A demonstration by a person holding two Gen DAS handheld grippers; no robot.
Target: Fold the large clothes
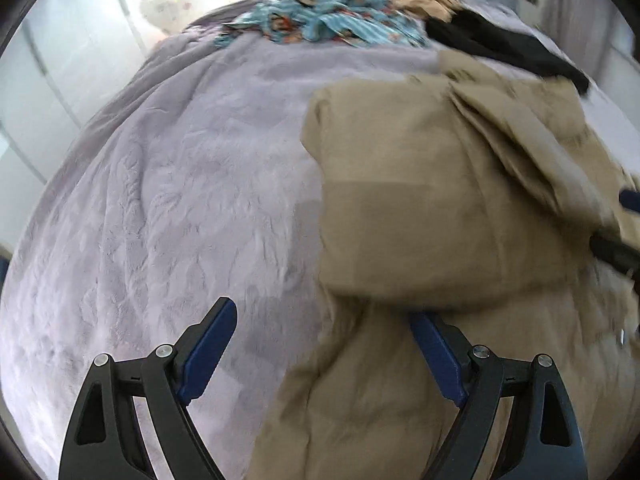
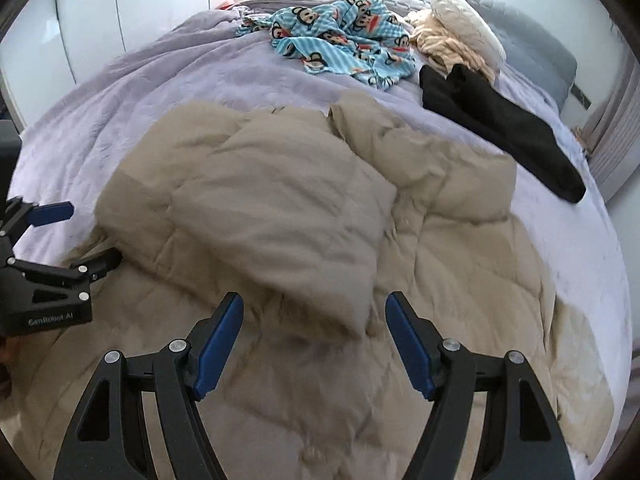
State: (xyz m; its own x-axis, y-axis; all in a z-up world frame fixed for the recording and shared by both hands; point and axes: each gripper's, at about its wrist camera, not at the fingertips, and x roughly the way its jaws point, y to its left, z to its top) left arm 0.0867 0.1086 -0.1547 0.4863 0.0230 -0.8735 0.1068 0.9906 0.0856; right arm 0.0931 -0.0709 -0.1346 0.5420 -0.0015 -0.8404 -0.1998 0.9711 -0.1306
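Note:
A large beige quilted coat point(image 2: 320, 216) lies on the lavender bedcover point(image 2: 160, 80), with one sleeve folded across its body. It also shows in the left wrist view point(image 1: 420, 200), filling the right half. My right gripper point(image 2: 316, 320) is open and empty, just above the coat near the folded sleeve's end. My left gripper point(image 1: 324, 320) is open and empty at the coat's left edge, its right finger partly under a fold. The left gripper also shows in the right wrist view point(image 2: 76, 236), open at the coat's left side.
At the far end of the bed lie a blue monkey-print garment point(image 2: 344, 36), a black garment point(image 2: 500, 124), a cream garment point(image 2: 448, 48) and a pillow point(image 2: 468, 24). White wardrobe doors point(image 2: 100, 12) stand to the left.

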